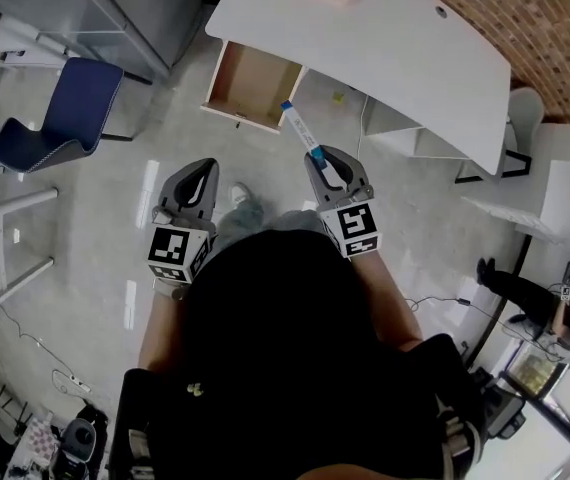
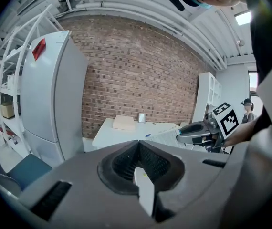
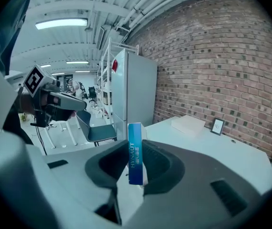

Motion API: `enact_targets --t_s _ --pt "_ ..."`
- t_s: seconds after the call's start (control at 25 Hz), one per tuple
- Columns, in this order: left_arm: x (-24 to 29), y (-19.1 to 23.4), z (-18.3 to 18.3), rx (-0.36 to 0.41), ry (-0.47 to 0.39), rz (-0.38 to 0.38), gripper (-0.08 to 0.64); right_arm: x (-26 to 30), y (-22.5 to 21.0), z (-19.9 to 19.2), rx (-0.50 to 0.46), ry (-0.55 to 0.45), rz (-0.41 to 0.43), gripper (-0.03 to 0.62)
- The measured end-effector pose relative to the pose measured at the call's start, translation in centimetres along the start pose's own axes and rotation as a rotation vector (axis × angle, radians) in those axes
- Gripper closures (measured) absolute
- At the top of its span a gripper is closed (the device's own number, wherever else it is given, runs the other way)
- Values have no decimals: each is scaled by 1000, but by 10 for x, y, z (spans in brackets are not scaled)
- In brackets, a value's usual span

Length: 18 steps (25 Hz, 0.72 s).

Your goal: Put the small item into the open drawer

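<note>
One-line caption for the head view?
Right gripper holds a slim blue-and-white box short of the open drawer under the white desk; left gripper shut, empty.

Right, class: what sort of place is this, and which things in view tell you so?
Probably an office or lab workroom: a white desk with an open drawer, a blue chair, and a brick wall behind the desk.

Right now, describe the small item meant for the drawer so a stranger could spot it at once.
Start at the white desk by the brick wall; its open drawer is pulled out below it. Just beside that drawer, the right gripper clamps a slim box. It is long, narrow, white and blue, the only thing either gripper holds.
</note>
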State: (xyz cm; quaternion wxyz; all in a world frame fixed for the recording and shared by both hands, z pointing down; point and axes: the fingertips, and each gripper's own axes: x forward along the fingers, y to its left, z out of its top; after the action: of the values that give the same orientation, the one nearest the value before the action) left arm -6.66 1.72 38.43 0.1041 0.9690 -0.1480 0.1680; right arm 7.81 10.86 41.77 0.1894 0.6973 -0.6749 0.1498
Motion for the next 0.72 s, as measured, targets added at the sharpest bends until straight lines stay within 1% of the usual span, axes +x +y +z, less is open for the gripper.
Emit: enact_targets --t_s 0.16,0.32,0.48,0.72 --pt "6 20 -1 -9 24 -1 557 33 0 -2 -10 66 23 497" --pt "12 32 -3 -41 44 26 557 60 -5 -12 -23 132 55 497" --pt "18 39 1 -69 48 70 557 85 -8 -23 -50 194 116 497" --pt "30 54 2 -130 59 166 557 130 -21 -49 -85 293 196 495"
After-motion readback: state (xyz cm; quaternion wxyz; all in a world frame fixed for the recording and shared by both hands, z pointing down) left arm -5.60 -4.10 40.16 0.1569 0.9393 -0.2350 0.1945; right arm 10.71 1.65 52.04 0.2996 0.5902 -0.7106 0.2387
